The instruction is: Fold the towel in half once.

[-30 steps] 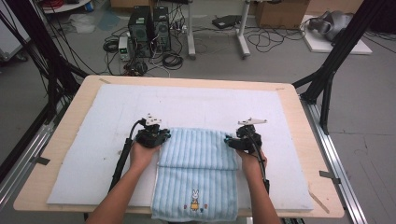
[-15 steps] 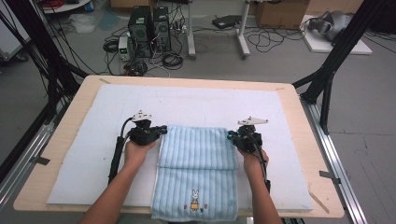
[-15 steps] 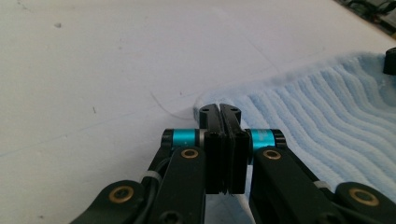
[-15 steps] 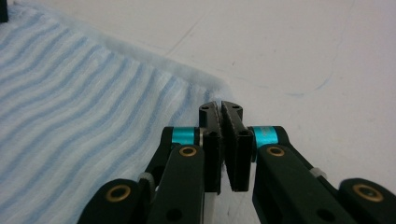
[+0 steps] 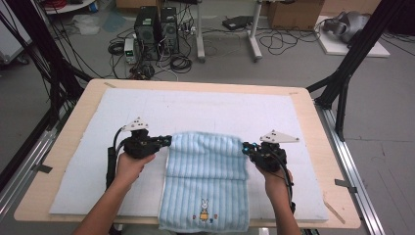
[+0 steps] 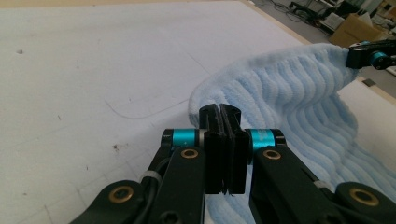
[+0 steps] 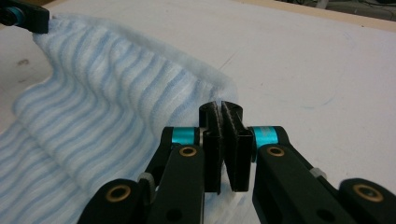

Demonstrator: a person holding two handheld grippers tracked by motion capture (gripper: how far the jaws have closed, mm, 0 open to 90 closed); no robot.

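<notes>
High view: light blue striped towel spread on the white mat, front edge with the little bunny print hanging over the near side of the table. Left gripper pinching the towel's far left corner, right gripper pinching the far right corner, far edge lifted a bit off the mat between them.

Left gripper view: jaws pressed together on a fold of the towel, fabric bunched up just beyond, other gripper visible at the far corner.

Right gripper view: same deal, jaws clamped tight on the towel's corner, striped cloth sagging off to the left.
</notes>
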